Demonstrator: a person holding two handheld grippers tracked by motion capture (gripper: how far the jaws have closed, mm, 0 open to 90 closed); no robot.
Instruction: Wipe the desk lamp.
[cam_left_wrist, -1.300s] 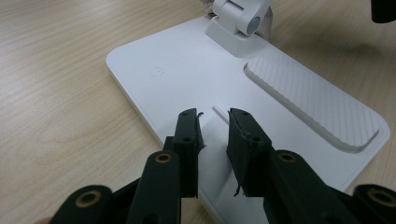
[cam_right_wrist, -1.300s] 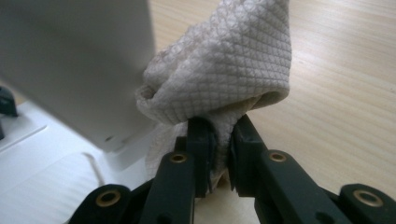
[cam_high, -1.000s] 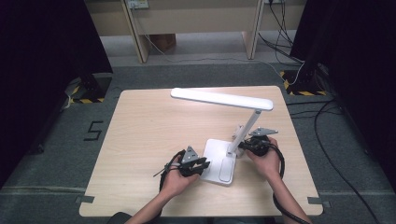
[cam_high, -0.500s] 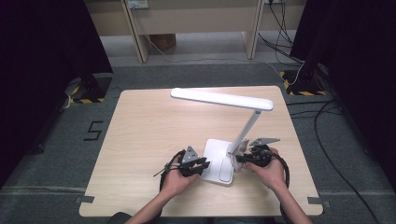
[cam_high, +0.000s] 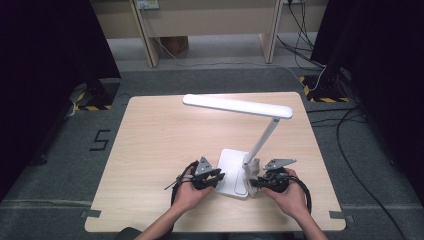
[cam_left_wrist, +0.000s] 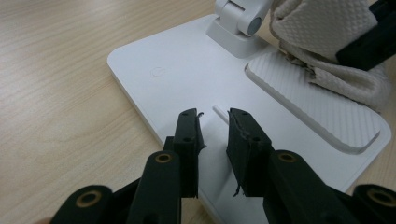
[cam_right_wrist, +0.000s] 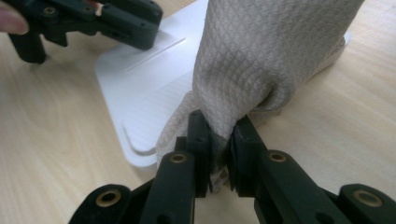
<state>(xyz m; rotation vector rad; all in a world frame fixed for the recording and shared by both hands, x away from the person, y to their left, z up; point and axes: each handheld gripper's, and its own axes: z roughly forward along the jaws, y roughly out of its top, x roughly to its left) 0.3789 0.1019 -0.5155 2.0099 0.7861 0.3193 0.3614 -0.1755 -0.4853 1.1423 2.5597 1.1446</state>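
Right gripper view puts the cloth (cam_right_wrist: 261, 56) in front of you: a beige, waffle-textured rag bunched up and pinched between the 2 jaws of your right gripper (cam_right_wrist: 219, 135), which are nearly closed on its lower fold. The cloth lies against the right edge of the white lamp base (cam_right_wrist: 140, 74), partly draped on it. Your left gripper (cam_left_wrist: 212, 123) rests on the base's near-left part, its jaws a narrow gap apart with nothing between them. In the high view the lamp (cam_high: 240, 106) stands at the near-middle of the wooden table (cam_high: 150, 140), its head stretching left.
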